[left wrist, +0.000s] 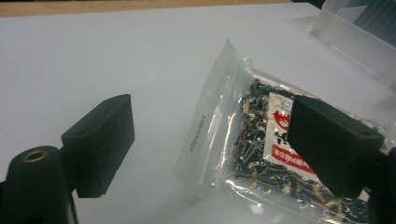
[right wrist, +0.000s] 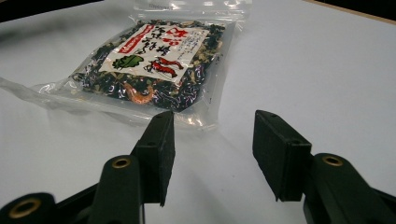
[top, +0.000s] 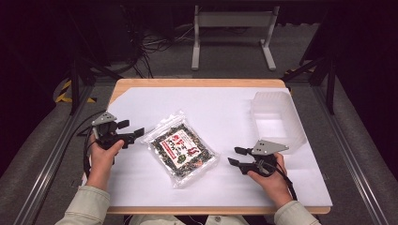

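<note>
High view: clear packet (top: 182,149) of dark dried flakes lies flat mid-sheet between left gripper (top: 129,131) and right gripper (top: 237,156), jaws of both apart, empty. Likely light, floppy, slippery film; crushable contents. Best hold: sealed edge margin. Long axis diagonal, near-right to far-left.

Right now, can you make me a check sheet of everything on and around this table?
Surface: wooden table covered by a white sheet, flat.
Job's things: clear packet of dark dried flakes with a red and white label, lying flat mid-sheet; clear plastic tub at the far right, looks empty.
Clutter: nothing seen.
Grippers: left tool open beside the packet's left edge, not touching; right tool open, right of the packet, apart.
Cables: one trails from each tool; a tangle on the floor beyond.
Surroundings: dark room, grey floor, white stand behind.
</note>
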{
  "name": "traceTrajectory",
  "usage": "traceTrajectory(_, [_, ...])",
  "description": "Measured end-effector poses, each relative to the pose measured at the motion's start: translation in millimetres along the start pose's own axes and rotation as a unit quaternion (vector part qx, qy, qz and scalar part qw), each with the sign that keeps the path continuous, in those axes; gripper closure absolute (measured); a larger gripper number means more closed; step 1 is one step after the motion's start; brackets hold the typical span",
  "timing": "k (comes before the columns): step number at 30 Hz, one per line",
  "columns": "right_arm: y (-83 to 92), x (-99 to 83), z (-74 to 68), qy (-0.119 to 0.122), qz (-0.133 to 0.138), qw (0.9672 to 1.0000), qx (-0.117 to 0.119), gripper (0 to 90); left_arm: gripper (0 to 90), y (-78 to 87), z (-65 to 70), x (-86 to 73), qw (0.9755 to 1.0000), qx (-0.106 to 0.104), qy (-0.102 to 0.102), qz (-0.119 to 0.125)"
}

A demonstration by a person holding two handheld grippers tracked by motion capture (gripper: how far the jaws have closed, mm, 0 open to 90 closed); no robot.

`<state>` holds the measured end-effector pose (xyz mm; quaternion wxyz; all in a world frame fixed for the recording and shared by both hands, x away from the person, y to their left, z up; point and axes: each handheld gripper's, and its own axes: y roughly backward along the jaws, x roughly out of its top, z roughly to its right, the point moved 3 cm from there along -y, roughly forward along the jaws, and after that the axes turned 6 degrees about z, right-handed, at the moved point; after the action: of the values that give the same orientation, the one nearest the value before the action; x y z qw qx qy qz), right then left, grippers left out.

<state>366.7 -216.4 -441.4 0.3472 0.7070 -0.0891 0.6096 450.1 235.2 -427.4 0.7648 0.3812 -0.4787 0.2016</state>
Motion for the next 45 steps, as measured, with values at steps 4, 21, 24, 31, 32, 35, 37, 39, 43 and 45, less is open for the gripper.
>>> traceTrajectory(4, [-1.3, -0.4, -0.8, 0.002, -0.002, 1.0000, 0.000, 48.6, 15.8, -9.3, -7.7, -6.5, 0.9993, 0.018, 0.012, -0.031])
traceTrajectory(21, [0.8, -1.7, -2.5, 0.006, -0.003, 1.0000, -0.002, 46.5, 25.8, -31.2, -6.8, -21.6, 0.9962, -0.031, 0.034, -0.074])
traceTrajectory(24, [0.9, -1.8, -2.6, 0.007, -0.004, 1.0000, -0.002, 46.3, 26.6, -33.5, -6.5, -23.1, 0.9954, -0.035, 0.032, -0.083])
traceTrajectory(31, [-0.2, -2.0, -6.0, 0.017, -0.006, 0.9998, 0.003, 45.1, 36.0, -38.3, -4.5, -26.4, 0.9929, -0.052, 0.039, -0.099])
traceTrajectory(32, [-0.3, -2.0, -6.3, 0.019, -0.007, 0.9998, 0.003, 45.0, 37.2, -39.0, -3.8, -26.9, 0.9925, -0.054, 0.039, -0.103])
traceTrajectory(35, [0.3, -1.9, -6.3, 0.019, -0.007, 0.9998, 0.002, 44.9, 40.4, -40.3, -2.2, -27.9, 0.9917, -0.054, 0.041, -0.109])
traceTrajectory(37, [0.7, -1.8, -5.9, 0.019, -0.006, 0.9998, 0.002, 44.8, 43.9, -40.0, -2.5, -28.1, 0.9912, -0.057, 0.043, -0.112])
traceTrajectory(39, [0.9, -1.7, -5.8, 0.018, -0.005, 0.9998, 0.002, 44.7, 49.1, -39.5, -1.0, -27.8, 0.9913, -0.054, 0.043, -0.112])
traceTrajectory(43, [0.1, -1.6, -7.2, 0.025, -0.006, 0.9997, 0.004, 44.1, 57.1, -39.3, 2.9, -27.2, 0.9915, -0.037, 0.012, -0.124])
traceTrajectory(45, [-0.3, -1.5, -7.8, 0.028, -0.005, 0.9996, 0.004, 44.0, 62.6, -39.9, 4.4, -28.3, 0.9904, -0.042, 0.010, -0.131])
